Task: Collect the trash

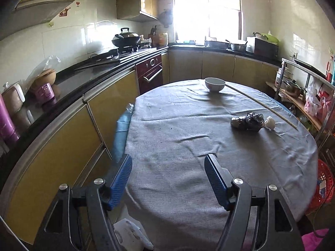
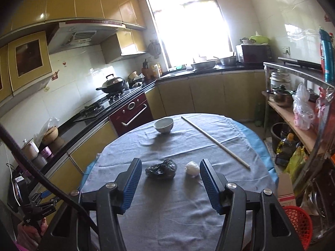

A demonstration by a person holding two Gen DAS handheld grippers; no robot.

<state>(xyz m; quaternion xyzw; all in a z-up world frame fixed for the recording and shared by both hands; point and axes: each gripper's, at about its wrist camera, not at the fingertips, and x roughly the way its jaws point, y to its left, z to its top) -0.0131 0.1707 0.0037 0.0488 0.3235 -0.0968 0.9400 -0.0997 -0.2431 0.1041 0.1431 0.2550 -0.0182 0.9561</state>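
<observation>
Both claws (image 1: 168,167) (image 2: 170,172) agape, empty; red basket (image 2: 301,223) cut off by frame edge.

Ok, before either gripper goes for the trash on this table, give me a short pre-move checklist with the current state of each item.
1. Left gripper open, nothing between the jaws: ok.
2. Right gripper open, nothing between the jaws: ok.
3. Crumpled black bag in plain view on the tablecloth: ok.
4. White wad beside it, unobstructed: ok.
5. Bowl and long stick clear of the trash: ok.
6. Red basket is the bin: cannot tell.
</observation>
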